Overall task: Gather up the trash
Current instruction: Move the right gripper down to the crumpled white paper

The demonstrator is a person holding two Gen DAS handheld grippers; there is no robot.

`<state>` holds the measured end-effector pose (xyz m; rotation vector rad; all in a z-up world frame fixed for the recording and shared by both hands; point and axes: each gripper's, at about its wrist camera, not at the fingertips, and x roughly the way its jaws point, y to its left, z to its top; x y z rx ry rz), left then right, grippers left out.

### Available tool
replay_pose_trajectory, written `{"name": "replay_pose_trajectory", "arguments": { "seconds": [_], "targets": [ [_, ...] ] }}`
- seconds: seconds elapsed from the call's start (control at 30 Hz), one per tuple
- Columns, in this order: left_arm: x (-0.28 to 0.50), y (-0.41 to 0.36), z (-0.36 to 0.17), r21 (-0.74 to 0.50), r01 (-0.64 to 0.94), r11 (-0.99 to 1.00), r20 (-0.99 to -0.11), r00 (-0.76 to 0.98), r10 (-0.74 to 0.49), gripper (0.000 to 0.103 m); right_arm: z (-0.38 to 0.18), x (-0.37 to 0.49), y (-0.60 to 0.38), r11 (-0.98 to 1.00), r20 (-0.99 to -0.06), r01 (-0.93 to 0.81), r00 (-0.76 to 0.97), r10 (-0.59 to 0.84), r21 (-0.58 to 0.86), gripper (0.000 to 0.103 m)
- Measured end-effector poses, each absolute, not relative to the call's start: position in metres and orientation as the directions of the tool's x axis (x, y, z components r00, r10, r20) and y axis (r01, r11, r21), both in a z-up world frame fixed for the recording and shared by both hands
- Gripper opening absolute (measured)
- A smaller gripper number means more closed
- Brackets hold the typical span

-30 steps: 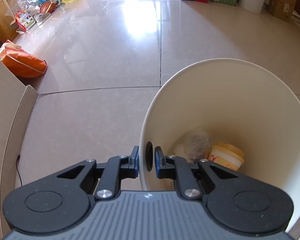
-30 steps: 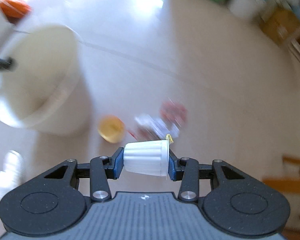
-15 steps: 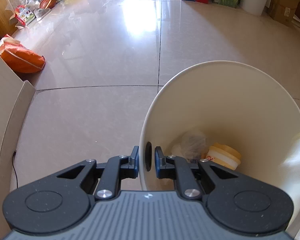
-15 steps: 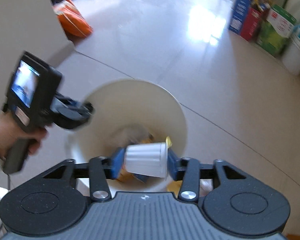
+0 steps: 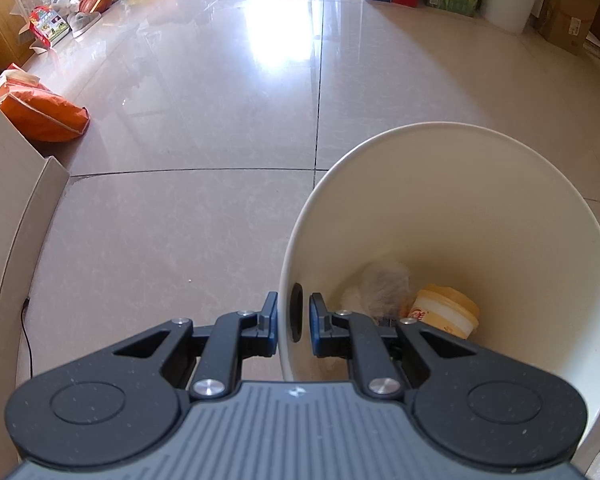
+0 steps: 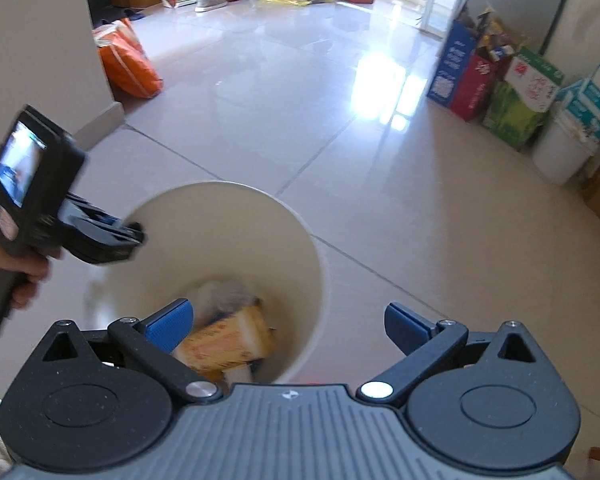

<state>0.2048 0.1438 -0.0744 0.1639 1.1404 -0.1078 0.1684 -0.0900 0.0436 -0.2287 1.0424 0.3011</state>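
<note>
A cream waste bin [image 5: 480, 208] stands on the tiled floor, and my left gripper [image 5: 293, 316] is shut on its near rim, one finger outside and one inside. Inside the bin lie a yellow-lidded cup [image 5: 444, 312] and a crumpled clear bag [image 5: 384, 284]. In the right wrist view my right gripper [image 6: 288, 320] hangs open over the bin [image 6: 228, 232] with nothing between its fingers. Below it lie the yellow cup [image 6: 228, 340] and a whitish piece [image 6: 240, 374] that I cannot identify. A hand [image 6: 24, 276] holds the left gripper [image 6: 134, 236] at the bin's left rim.
An orange sack [image 5: 40, 116] lies by a beige wall corner [image 5: 16, 208] on the left. Cartons [image 6: 516, 96] and a white bucket [image 6: 560, 152] line the right wall. Boxes and a basketball [image 5: 96, 0] clutter the far end.
My right gripper carried a white ribbed cup over the bin, then opened; the cup is no longer between its fingers. My left gripper stayed clamped on the rim.
</note>
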Motion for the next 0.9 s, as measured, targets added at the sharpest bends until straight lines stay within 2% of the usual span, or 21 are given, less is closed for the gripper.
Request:
{"name": "replay_pose_trajectory", "arguments": {
  "seconds": [0.17,0.57,0.67,0.8,0.9],
  "targets": [
    [0.206,0.145,-0.074,0.065,0.163,0.985,-0.912,0.411,-0.008,0.012,0.018,0.151,-0.117,0.927,-0.872,-0.349,0.487,0.054,-0.138,0.103],
    [0.208,0.143,-0.076,0.078,0.166,0.983,-0.914,0.406,0.004,0.012,-0.122,0.117,-0.190,0.948,-0.932,-0.312,0.357,0.061,-0.058,0.103],
    [0.208,0.141,-0.076,0.089,0.169,0.982,-0.913,0.409,0.012,0.012,-0.157,0.118,-0.210,0.969,-0.944,-0.247,0.322,0.071,-0.011,0.103],
    [0.207,0.138,-0.076,0.094,0.170,0.981,-0.913,0.409,0.017,0.012,-0.185,0.126,-0.240,0.995,-0.942,-0.072,0.324,0.090,0.070,0.103],
    [0.207,0.138,-0.076,0.096,0.171,0.981,-0.912,0.409,0.018,0.012,-0.202,0.139,-0.266,0.995,-0.947,0.054,0.317,0.059,0.080,0.103]
  ]
}}
